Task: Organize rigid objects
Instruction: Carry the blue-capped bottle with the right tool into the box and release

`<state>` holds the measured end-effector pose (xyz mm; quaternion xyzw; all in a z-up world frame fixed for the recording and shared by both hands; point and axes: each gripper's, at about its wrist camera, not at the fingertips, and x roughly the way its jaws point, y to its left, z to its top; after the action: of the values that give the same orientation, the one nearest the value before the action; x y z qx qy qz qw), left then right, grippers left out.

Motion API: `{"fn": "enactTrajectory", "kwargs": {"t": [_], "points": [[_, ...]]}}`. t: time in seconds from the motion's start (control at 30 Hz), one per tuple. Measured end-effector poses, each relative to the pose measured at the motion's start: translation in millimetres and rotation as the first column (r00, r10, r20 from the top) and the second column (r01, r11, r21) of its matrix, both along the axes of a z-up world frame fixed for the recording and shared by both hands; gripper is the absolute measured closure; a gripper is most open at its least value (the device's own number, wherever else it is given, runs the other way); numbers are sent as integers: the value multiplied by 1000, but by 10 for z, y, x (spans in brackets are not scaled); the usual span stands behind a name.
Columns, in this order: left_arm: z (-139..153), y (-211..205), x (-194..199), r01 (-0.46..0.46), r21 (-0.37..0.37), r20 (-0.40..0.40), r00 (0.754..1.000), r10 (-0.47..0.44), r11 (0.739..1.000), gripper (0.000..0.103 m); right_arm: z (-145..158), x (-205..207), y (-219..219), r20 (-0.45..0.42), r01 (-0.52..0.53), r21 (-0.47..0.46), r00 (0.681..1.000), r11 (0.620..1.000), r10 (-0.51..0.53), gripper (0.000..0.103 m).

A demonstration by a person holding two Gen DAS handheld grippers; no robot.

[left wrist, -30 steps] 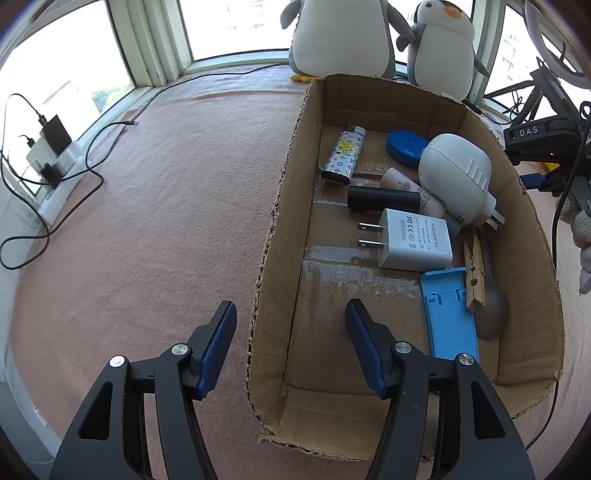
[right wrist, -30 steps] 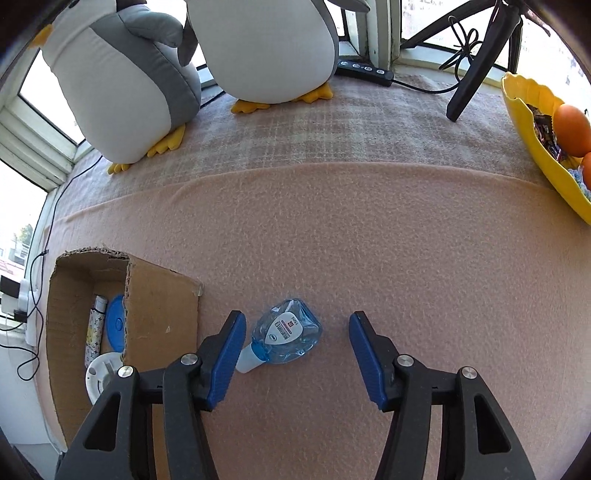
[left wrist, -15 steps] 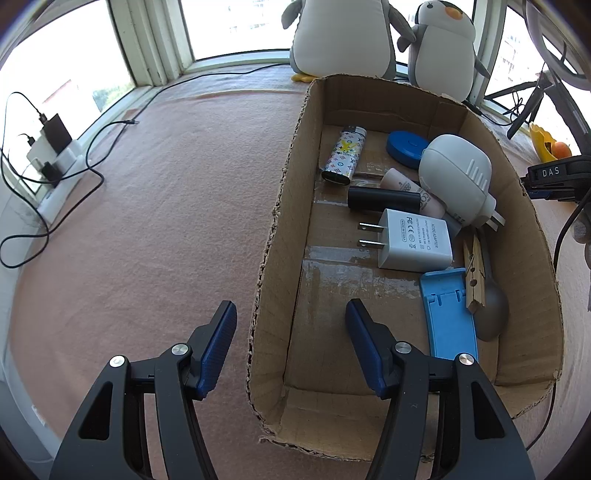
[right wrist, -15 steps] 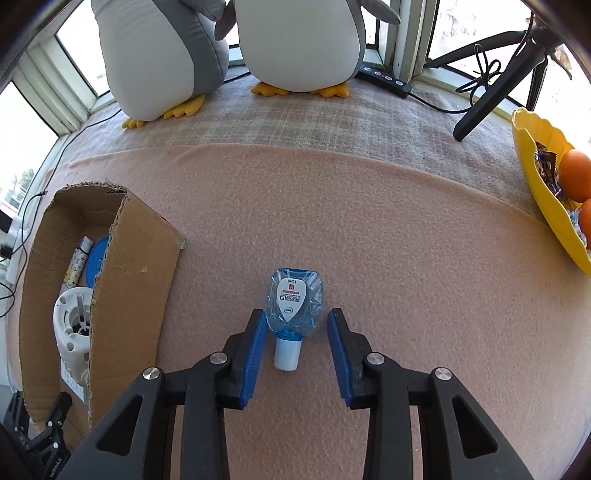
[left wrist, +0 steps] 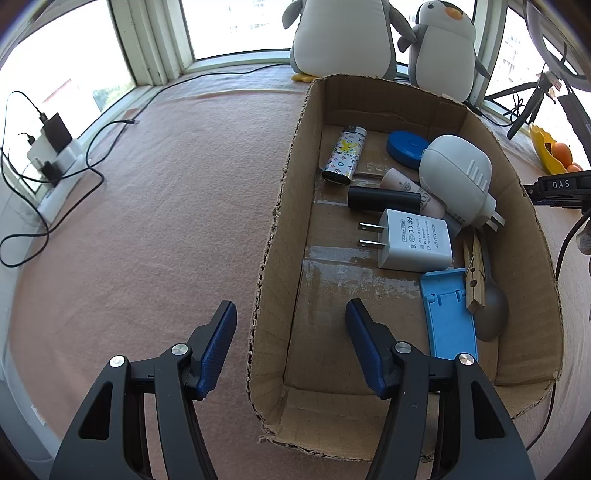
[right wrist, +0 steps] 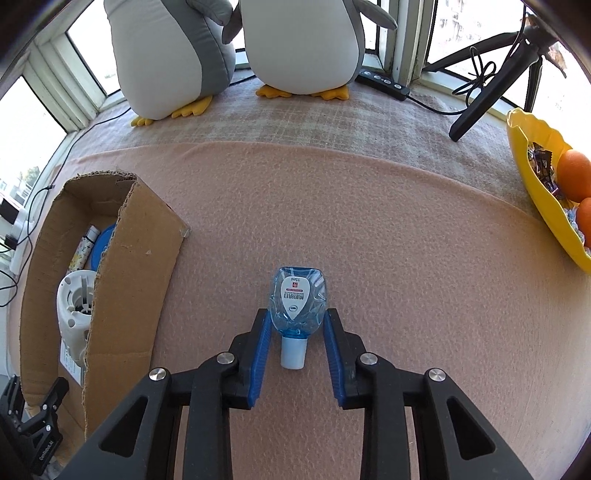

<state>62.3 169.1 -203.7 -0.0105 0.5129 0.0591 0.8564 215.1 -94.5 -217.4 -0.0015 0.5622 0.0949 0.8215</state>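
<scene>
Blue-padded right gripper (right wrist: 297,326) clamps the bottle (right wrist: 298,303) at its shoulders, cap toward you, for lifting; left gripper (left wrist: 290,343) gapes astride the box (left wrist: 275,236) wall.

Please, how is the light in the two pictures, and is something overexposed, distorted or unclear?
Left wrist view: the windows are blown out white, daylight is bright, and the cardboard box bows from fisheye distortion. Right wrist view: sharp and evenly lit; the small blue bottle between the right gripper fingers has a readable label; the edges curve strongly and the corners go dark.
</scene>
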Motion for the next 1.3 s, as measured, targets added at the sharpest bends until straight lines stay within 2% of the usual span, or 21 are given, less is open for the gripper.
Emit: {"fn": "enactTrajectory", "kwargs": {"t": [0.33, 0.63, 0.97, 1.3], "points": [[1, -1, 0, 0, 0, 0, 1000, 0, 1000, 42, 283, -297, -93, 71, -21, 43, 997, 999, 18, 77], [1, 0, 0, 0, -1, 0, 1000, 0, 1000, 42, 678, -596, 118, 137, -127, 110, 984, 986, 112, 77], [0, 1, 0, 0, -5, 1, 1000, 0, 1000, 42, 973, -1051, 607, 189, -326, 125, 935, 937, 300, 77], [0, 9, -6, -2, -15, 4, 1000, 2, 1000, 42, 898, -1392, 1113, 165, -478, 116, 874, 871, 458, 77]]}}
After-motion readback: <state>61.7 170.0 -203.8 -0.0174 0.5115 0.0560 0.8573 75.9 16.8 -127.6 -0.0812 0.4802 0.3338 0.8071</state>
